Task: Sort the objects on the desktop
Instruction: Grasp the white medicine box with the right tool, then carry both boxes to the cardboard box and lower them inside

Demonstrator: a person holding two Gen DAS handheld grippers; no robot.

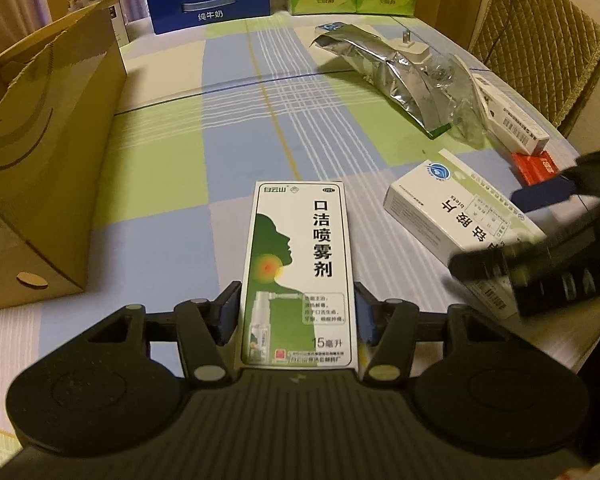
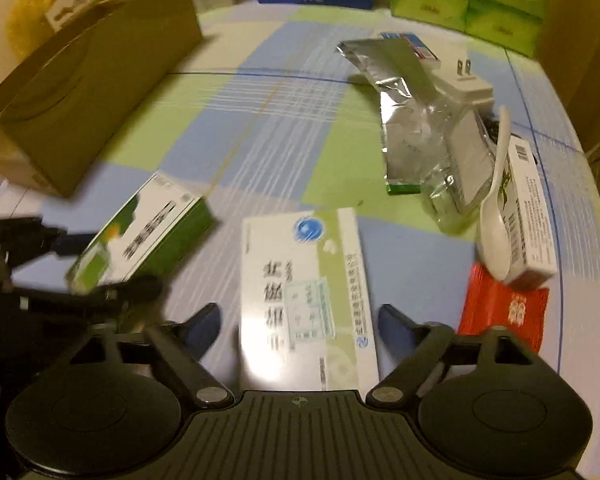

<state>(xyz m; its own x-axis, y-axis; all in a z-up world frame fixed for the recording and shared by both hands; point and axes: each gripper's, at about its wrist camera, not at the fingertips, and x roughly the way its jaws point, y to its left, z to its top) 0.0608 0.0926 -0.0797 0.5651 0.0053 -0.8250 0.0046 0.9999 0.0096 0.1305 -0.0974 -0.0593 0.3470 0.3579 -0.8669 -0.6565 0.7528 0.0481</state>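
Motion blur smears the right wrist view: the print on the white tablet box (image 2: 306,300) can't be read, and the green spray box (image 2: 140,236) is a streak. The cardboard box (image 1: 40,152) runs off the left edge. The red packet (image 1: 534,168) hides partly behind the right gripper (image 1: 540,236).

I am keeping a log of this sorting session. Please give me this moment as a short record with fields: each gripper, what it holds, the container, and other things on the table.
left gripper: shut on the green spray box
right gripper: open, fingers on either side of the white pill box, not closed on it
container: brown cardboard box, at the table's left
other things: foil bag, white plug, white spoon, red packet
surface: checked tablecloth
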